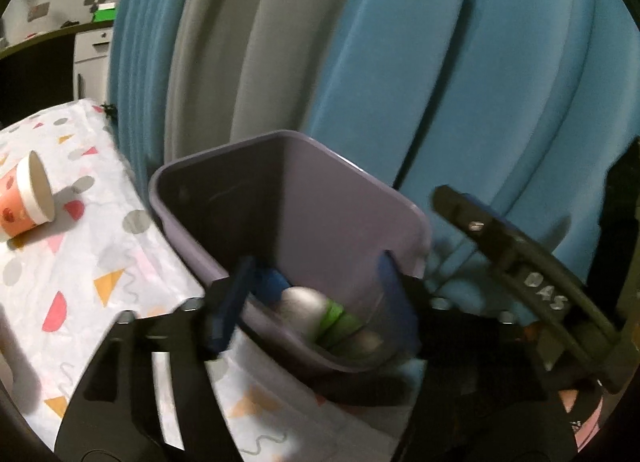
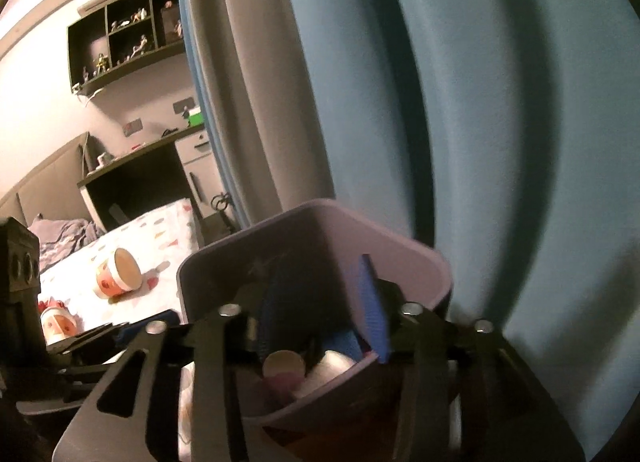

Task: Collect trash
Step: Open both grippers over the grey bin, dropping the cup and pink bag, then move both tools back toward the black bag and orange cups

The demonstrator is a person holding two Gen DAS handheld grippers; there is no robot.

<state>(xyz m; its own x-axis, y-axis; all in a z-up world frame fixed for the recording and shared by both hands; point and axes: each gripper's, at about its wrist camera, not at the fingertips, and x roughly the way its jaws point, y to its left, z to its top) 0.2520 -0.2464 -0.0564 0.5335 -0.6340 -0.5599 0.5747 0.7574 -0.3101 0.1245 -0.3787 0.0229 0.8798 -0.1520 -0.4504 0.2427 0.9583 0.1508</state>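
A purple trash bin [image 1: 400, 206] stands at the table's edge, against the curtain; it also shows in the right wrist view [image 2: 424, 258]. Inside lie a grey-white lump [image 1: 300, 302], a green piece [image 1: 336, 318] and a blue piece [image 1: 272, 282]. My left gripper [image 1: 316, 294] is open and empty over the bin. My right gripper [image 2: 324, 302] is open over the bin, with a small paper cup [image 2: 282, 366] just below its fingers inside the bin. The right gripper shows in the left wrist view [image 1: 520, 262]. A paper cup [image 1: 28, 194] lies on its side on the tablecloth; it also shows in the right wrist view [image 2: 118, 272].
A patterned tablecloth [image 1: 100, 262] covers the table. Blue and grey curtains [image 1: 440, 62] hang close behind the bin. Another small cup [image 2: 58, 320] lies at the left. A desk and wall shelf [image 2: 124, 38] stand far behind.
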